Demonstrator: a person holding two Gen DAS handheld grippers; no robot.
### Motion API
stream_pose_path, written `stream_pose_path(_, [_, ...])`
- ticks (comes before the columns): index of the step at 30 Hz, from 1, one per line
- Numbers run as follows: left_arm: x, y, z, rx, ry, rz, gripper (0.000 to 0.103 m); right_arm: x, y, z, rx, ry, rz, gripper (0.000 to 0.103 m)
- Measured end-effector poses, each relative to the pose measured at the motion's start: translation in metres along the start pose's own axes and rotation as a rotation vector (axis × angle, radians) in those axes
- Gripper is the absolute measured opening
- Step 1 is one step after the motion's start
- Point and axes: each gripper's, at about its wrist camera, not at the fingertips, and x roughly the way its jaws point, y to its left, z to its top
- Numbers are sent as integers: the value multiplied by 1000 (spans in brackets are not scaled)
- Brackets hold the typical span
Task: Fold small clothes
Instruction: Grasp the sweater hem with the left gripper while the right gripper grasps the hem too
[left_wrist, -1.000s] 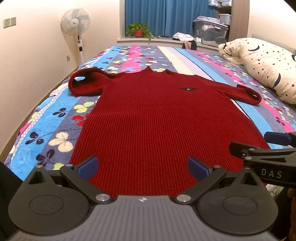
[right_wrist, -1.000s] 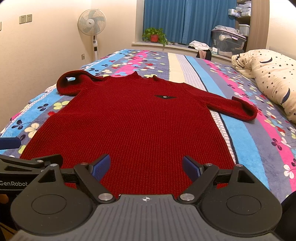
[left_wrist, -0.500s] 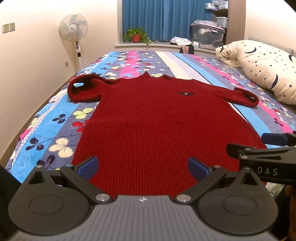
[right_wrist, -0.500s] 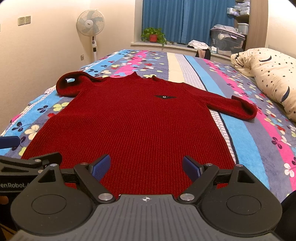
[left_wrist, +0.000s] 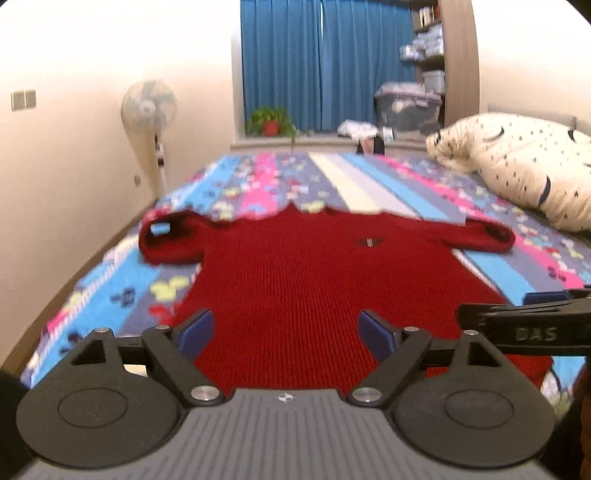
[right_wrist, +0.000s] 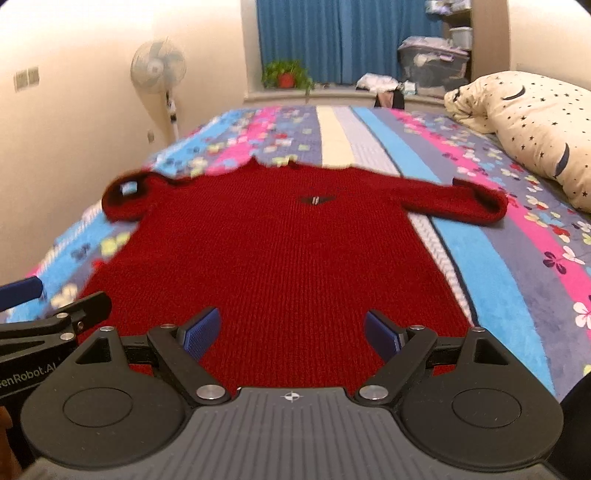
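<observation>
Looking along our two tools, we see the red knitted sweater (left_wrist: 314, 280) spread flat, front up, on the striped floral bedspread (right_wrist: 491, 258), its neck toward the far window and its hem at our end, running under both tools. Our left gripper (left_wrist: 286, 332) hangs just above the hem, left of the garment's middle; its blue pads (left_wrist: 194, 330) stand well apart with only flat knit showing between them, and they have just been drawing a little closer together, though nothing is pinched. Our right gripper (right_wrist: 291, 332) hovers over the hem too, its jaws likewise wide apart and clamped on nothing. Each tool shows at the edge of the other's view (the black arm lettered DAS is the right one seen from the left), so the two sit side by side near the bottom edge of the garment. The sweater's sleeve on the wall side is bent back on itself in a loop, a patch of blue bedspread showing through it; the other sleeve lies stretched out toward the star-printed pillow (right_wrist: 535, 122), its cuff curled. A small dark badge (right_wrist: 316, 199) sits on the chest. Beyond the bed stand a pedestal fan (left_wrist: 149, 107), a potted plant (left_wrist: 271, 123) on the sill and blue curtains (left_wrist: 325, 62). Both views are somewhat blurred.
</observation>
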Motion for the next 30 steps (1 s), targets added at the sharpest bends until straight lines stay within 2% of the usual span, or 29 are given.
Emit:
stream_pose_path(4, [13, 11, 30, -10, -36, -12, 89, -9, -17, 17, 33, -138, -21, 86])
stream_pose_path(10, [56, 30, 82, 35, -50, -59, 83, -11, -41, 79, 36, -231, 21, 86])
stream_pose_path(15, [99, 38, 116, 90, -50, 29, 80, 33, -39, 146, 9, -245, 80, 86])
stream_pose_path(19, [133, 46, 135, 63, 6, 95, 80, 80, -26, 199, -62, -305, 127, 86])
stream_pose_path(21, [148, 54, 143, 45, 21, 116, 80, 99, -21, 214, -102, -370, 129, 85])
stream_pose_path(23, [167, 65, 150, 35, 33, 135, 80, 120, -25, 212, -80, -391, 121, 85])
stream_pose_path(24, [177, 72, 153, 32, 36, 143, 76, 133, -31, 203, -51, -371, 135, 85])
stream_pose_path(25, [186, 78, 154, 30, 39, 146, 60, 146, -35, 196, -29, -325, 141, 84])
stream_pose_path(26, [202, 87, 157, 32, 53, 144, 48, 157, -37, 193, -20, -265, 151, 82])
stream_pose_path(27, [217, 94, 160, 29, 72, 141, 24, 165, -39, 191, -6, -231, 176, 76])
stream_pose_path(28, [235, 103, 162, 15, 97, 128, 17, 168, -43, 193, 21, -219, 216, 75])
stream_pose_path(29, [253, 112, 164, 2, 117, 115, 16, 169, -43, 191, 32, -214, 239, 75])
stream_pose_path(30, [273, 120, 167, 13, 124, 119, 16, 172, -42, 194, 23, -208, 256, 70])
